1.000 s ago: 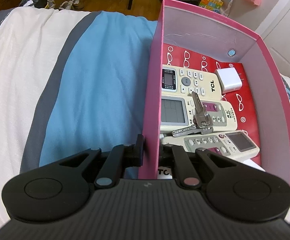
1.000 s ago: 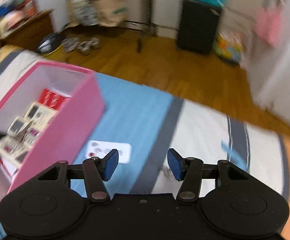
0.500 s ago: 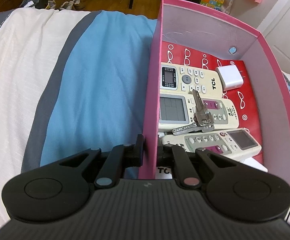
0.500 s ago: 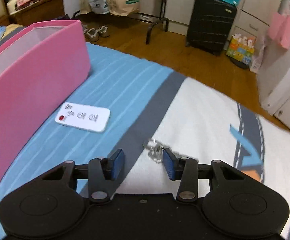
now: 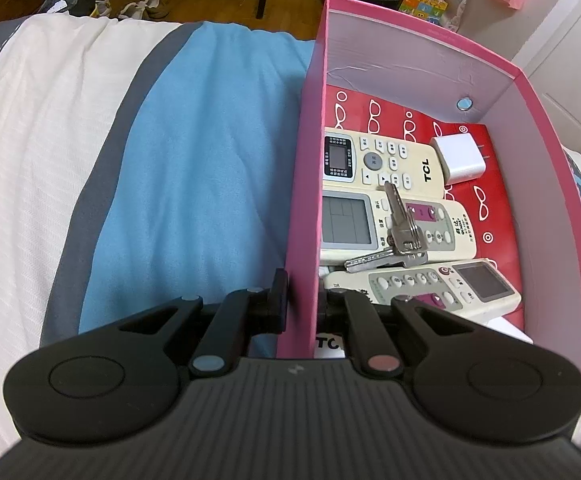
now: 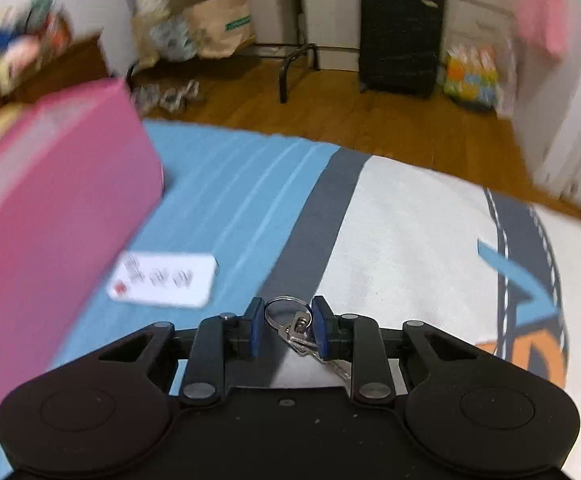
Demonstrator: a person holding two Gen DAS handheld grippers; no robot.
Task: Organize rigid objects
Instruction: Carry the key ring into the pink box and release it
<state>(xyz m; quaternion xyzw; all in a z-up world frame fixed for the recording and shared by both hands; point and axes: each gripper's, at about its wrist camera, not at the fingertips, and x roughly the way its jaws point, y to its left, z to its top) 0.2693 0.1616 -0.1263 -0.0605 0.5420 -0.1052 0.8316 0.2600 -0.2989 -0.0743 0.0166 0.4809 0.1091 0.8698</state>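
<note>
Open pink cardboard box on the striped bedsheet, its near wall pinched in my left gripper, holds cream remotes, one marked TCL; my right gripper clamps a silver key ring.

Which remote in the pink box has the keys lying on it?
The middle remote, with the big grey screen. The bunch of keys lies across it. The TCL remote behind only meets a key tip; the front remote is bare.
</note>
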